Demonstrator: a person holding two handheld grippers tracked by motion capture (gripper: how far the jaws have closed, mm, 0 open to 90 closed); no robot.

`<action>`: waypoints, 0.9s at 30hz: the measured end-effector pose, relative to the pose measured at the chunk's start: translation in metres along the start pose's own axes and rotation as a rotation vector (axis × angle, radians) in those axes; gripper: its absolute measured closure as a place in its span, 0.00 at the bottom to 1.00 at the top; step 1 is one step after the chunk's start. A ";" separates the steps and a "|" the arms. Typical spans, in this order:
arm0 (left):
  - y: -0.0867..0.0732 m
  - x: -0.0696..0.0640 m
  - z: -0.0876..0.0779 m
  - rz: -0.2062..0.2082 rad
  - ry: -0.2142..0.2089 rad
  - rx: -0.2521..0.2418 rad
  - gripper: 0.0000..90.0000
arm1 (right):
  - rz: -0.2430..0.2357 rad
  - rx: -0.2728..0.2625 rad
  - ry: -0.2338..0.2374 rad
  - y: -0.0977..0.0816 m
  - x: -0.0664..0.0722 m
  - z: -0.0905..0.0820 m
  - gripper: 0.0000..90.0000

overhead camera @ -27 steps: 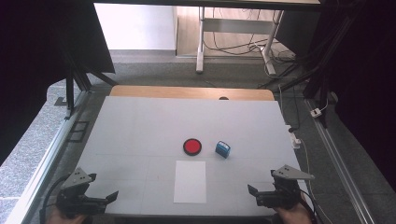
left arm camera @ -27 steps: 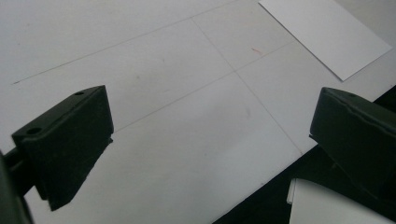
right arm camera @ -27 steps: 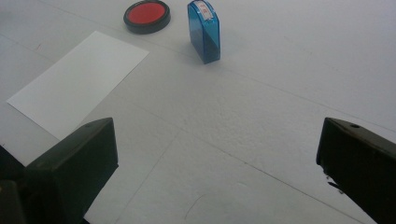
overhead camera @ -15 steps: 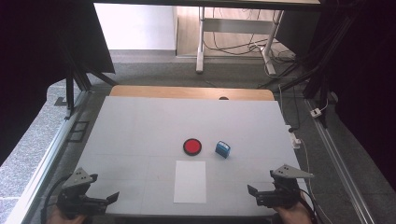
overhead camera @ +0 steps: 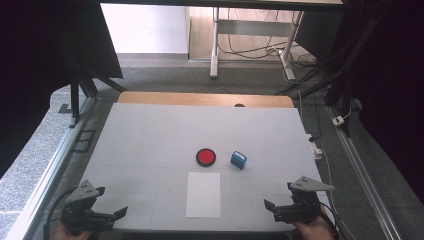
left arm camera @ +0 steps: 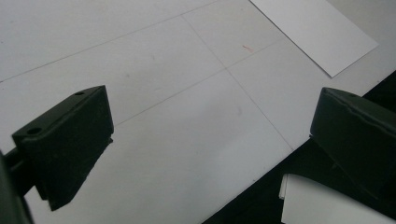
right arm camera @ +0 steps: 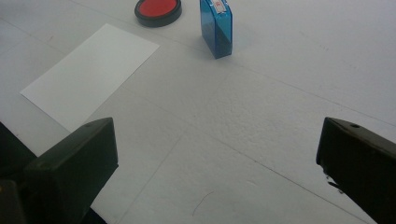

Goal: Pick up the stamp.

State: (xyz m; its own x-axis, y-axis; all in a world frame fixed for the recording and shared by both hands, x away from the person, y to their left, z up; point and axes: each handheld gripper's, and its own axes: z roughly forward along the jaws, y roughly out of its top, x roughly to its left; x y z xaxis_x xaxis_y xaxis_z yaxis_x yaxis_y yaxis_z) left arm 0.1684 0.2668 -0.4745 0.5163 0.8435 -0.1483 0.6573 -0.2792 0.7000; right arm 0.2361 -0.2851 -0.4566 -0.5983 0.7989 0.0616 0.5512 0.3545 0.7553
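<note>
The right gripper (overhead camera: pixel 272 209) is held at the table's near edge with its jaws spread wide and nothing between them; the left gripper (overhead camera: pixel 116 214) is likewise fully open and empty. The nearest thing to the right gripper is a blue stamp (right arm camera: pixel 216 28), standing upright just right of the red ink pad (right arm camera: pixel 158 10) and beyond the white paper sheet (right arm camera: pixel 91 74). Being tall and narrow, the stamp could probably be tipped if one jaw touched it first. Its body is translucent blue, with a small label on top.
</note>
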 end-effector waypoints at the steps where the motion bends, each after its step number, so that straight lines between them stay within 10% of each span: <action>1: 0.000 0.000 0.000 0.000 0.000 0.000 0.00 | 0.000 0.000 0.000 0.000 0.000 0.000 0.00; 27: 0.000 0.002 -0.001 -0.011 -0.015 -0.005 0.00 | -0.111 -0.007 0.047 0.015 0.006 0.007 0.00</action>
State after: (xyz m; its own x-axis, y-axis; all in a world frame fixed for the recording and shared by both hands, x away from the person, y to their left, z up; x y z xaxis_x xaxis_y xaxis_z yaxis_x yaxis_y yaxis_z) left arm 0.1688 0.2686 -0.4747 0.5177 0.8393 -0.1663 0.6602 -0.2682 0.7015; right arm 0.2448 -0.2720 -0.4498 -0.6824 0.7310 0.0074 0.4756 0.4363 0.7639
